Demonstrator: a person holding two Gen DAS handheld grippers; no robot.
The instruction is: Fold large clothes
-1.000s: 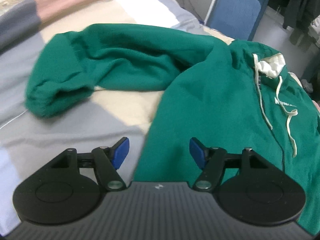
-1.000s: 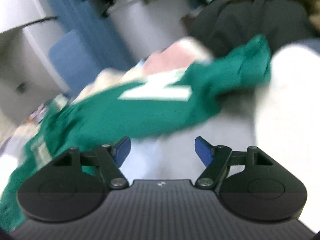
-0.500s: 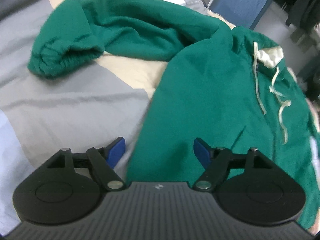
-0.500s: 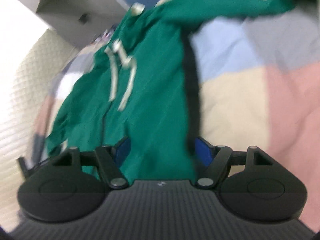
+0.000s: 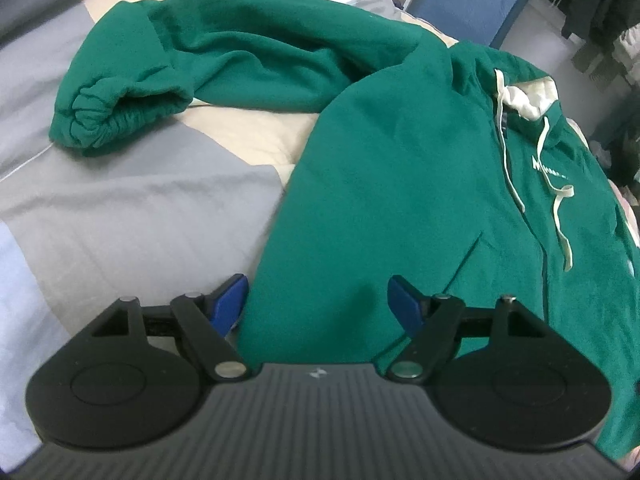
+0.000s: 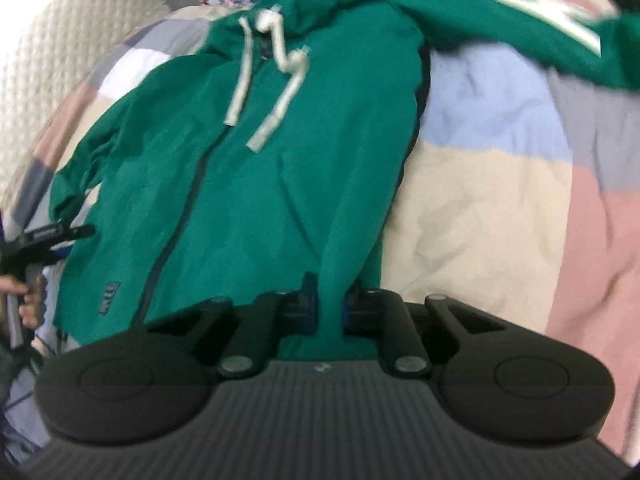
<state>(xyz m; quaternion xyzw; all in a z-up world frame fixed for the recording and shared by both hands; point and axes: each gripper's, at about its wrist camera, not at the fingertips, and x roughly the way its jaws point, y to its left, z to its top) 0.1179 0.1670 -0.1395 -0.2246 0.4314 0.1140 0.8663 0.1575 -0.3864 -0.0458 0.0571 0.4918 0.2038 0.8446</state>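
A: Start close in. What are the two grippers doing?

B: The right gripper (image 6: pixel 329 307) has its fingers pinching a fold of the green hoodie (image 6: pixel 256 184) at the bottom hem, at 6 o'clock in the right wrist view. The left gripper (image 5: pixel 318 300) has its fingers spread wide, hanging over the hem corner on the other side, where the cloth edge meets the bedspread (image 5: pixel 132 216). Whether its left finger touches the cloth I cannot tell.

A: And where does the hoodie lie?

B: Spread front-up on the bed, hem toward both cameras, hood away. In the left wrist view one sleeve (image 5: pixel 208 60) runs off toward 10 o'clock, ending in a bunched cuff (image 5: pixel 104 116). In the right wrist view the other sleeve, with a white stripe, stretches toward 1 o'clock. The pale drawstrings (image 6: pixel 260 80) trail down the chest from 12 o'clock.

A: How will it handle?

B: I judge it to be thick, soft fleece: heavy for cloth, limp, not slippery or fragile. It will sag and drag on the bedspread rather than hold any shape, so a one-sided lift would twist it.

A: So where to take hold?

B: At the ribbed hem corners, where the cloth is doubled and firm. The right one looks taken; the left fingers should likely close on their corner next. Sleeves are best gripped by the cuffs later.
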